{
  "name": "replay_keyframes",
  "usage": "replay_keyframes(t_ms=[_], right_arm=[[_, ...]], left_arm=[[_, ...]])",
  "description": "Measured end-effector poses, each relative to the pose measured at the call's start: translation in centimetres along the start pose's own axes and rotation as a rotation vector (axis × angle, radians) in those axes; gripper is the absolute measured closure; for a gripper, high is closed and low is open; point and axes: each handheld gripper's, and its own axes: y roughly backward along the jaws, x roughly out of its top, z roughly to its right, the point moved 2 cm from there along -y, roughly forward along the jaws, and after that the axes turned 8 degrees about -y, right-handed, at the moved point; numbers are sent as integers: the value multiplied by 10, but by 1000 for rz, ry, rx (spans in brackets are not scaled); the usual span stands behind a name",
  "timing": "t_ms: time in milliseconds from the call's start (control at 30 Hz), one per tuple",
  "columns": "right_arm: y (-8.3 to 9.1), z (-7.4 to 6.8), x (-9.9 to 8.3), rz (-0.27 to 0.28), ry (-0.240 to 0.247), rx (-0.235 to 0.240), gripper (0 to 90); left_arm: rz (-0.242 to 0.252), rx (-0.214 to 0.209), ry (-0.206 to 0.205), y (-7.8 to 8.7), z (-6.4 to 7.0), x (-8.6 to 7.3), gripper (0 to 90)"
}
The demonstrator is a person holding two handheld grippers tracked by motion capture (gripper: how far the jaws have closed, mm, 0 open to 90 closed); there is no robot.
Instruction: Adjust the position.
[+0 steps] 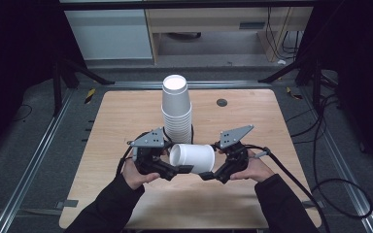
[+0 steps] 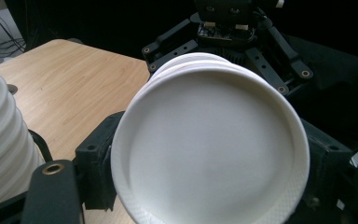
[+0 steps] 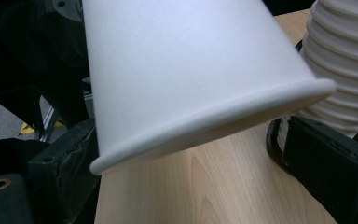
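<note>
White cup (image 1: 194, 158) sideways between tools, grip contacts hidden

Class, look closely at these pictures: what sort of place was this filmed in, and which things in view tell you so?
Probably a lab or recording studio, not a home. A lone wooden table stands inside a metal rail frame with dark curtains around it, loose cables trail over the grey floor, and a person works a paper cup with two handheld grippers.

Both tongs — left (image 1: 183, 169), right (image 1: 205, 175) — clamped
</note>
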Motion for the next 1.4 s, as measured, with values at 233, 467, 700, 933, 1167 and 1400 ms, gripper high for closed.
replay_keyframes(t_ms=[233,467,700,933,1167,1400], right_arm=[[2,0,2,24,-1,6,52],[-4,-2,0,40,3,43,59],[-9,0,-3,33,-4,71,77],[-8,0,-3,20,8,72,97],[-8,1,-4,13,8,72,94],[-9,2,-5,-5,7,71,99]], left_arm=[[3,-18,7,-1,0,-1,223],[4,-31,1,-7,4,-1,223],[16,-36,-3,-6,4,-2,224],[7,-44,-1,-8,3,-3,230],[-8,-46,2,-8,3,-4,233],[-20,-52,8,-9,2,-5,234]])
